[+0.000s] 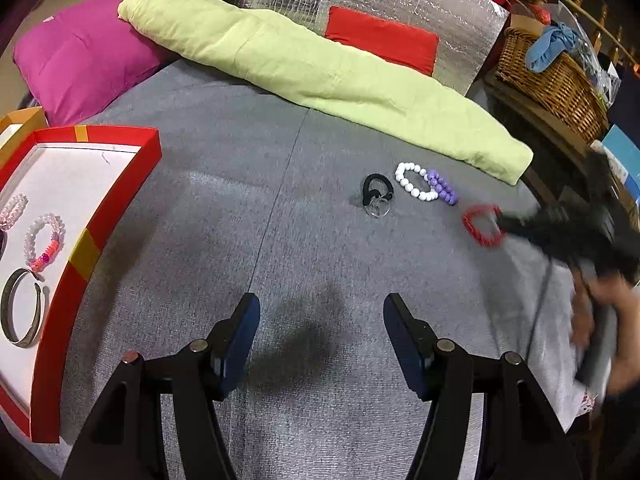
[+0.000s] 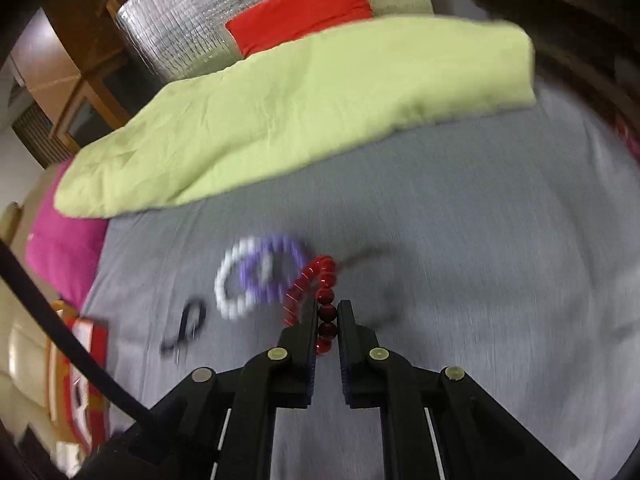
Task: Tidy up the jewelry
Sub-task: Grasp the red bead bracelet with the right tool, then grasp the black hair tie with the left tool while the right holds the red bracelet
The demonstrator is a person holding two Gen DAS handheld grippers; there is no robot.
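Observation:
My right gripper (image 2: pixel 326 310) is shut on a red bead bracelet (image 2: pixel 320 280); in the left wrist view it (image 1: pixel 502 224) holds that bracelet (image 1: pixel 478 222) at the right of the grey cloth. A white bead bracelet (image 1: pixel 414 180), a purple bead bracelet (image 1: pixel 442 188) and a black hair tie with a clear ring (image 1: pixel 376 196) lie on the cloth beside it. My left gripper (image 1: pixel 320 316) is open and empty above the cloth. A red-rimmed white tray (image 1: pixel 116 200) at the left holds a metal bangle (image 1: pixel 22 312) and pink-white bracelets (image 1: pixel 42 240).
A light green cushion (image 1: pixel 320 80) lies along the back, with a magenta pillow (image 1: pixel 84 52) at its left and a red pillow (image 1: pixel 384 38) on silver foil behind. A wicker basket (image 1: pixel 552 80) stands at the right. The right wrist view is motion-blurred.

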